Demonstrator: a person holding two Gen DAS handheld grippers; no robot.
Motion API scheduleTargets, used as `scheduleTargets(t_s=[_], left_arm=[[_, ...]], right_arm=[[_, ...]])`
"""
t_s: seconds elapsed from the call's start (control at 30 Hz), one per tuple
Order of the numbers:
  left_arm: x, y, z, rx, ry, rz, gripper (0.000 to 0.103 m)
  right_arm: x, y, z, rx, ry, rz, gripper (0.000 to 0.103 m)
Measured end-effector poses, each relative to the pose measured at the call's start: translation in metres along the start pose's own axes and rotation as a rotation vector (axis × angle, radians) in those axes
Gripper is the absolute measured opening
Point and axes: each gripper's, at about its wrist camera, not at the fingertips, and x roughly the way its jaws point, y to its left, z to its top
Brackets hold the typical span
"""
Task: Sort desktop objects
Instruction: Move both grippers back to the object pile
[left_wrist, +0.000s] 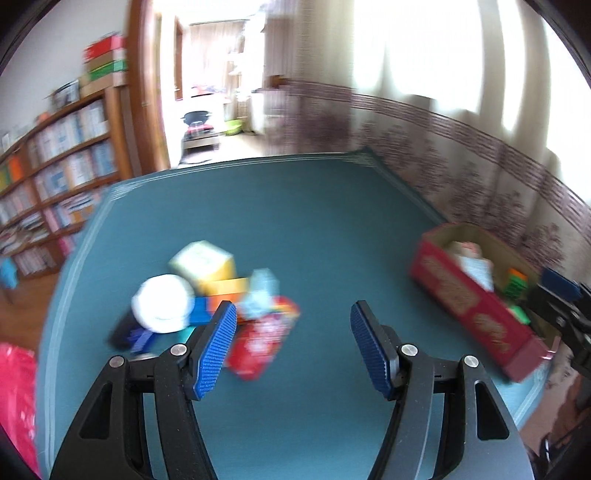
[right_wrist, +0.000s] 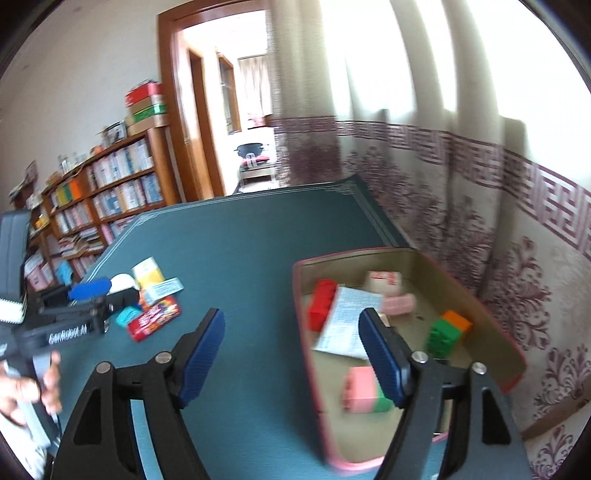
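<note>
I am over a table with a blue-green cloth (left_wrist: 314, 229), in a room with a brown bookshelf (right_wrist: 110, 195) on one side and a pale curtain with purple flowers (right_wrist: 461, 221) on the other. My left gripper (left_wrist: 293, 345) has its jaws wide apart and nothing sits between them, only cloth. My right gripper (right_wrist: 291, 354) also has its jaws wide, and nothing is pressed between its pads. The left view shows the pile of things close up: a white round thing (left_wrist: 164, 308), a yellow box (left_wrist: 205, 264), a red packet (left_wrist: 264, 341) and a pale blue packet (left_wrist: 260, 297), all bunched together near my left finger. That picture is blurry, so I cannot say what the dark and blue bits under the white thing are. In that view the red box (left_wrist: 476, 306) is seen from the side, well apart from the pile, and my right gripper only peeks in at the edge. The right view looks down into the red box. Inside it I see a red block (right_wrist: 323, 304), a white paper (right_wrist: 347, 321), an orange and green block (right_wrist: 448, 330), a pink and green block (right_wrist: 364, 389) and a pinkish packet (right_wrist: 388, 282). My right finger hides part of the paper. The person's hand (right_wrist: 33, 387) shows only in this view.
</note>
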Motion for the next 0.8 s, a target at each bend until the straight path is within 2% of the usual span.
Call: scheduleTargets(t_s=[0.13,0.27,0.53,0.8], left_arm=[[0.003,0.049,-0.009,-0.094,0.023,0.061,0.068],[0.009,0.081,-0.021,-0.137,0.051,0.107,0.068],[0.025,0.113,-0.04,-0.202,0.106,0.141,0.068],[0.036,0.124,-0.05,-0.22,0.146,0.145,0.068]], right_arm=[[0.012,0.027,-0.003,-0.04,0.026,0.051,0.079],[0.025,0.047,-0.007,-0.061,0.057,0.086,0.079],[0.044,0.073,-0.02,-0.081,0.12,0.121,0.079],[0.058,0.087,-0.027,-0.091,0.158,0.135,0.079]])
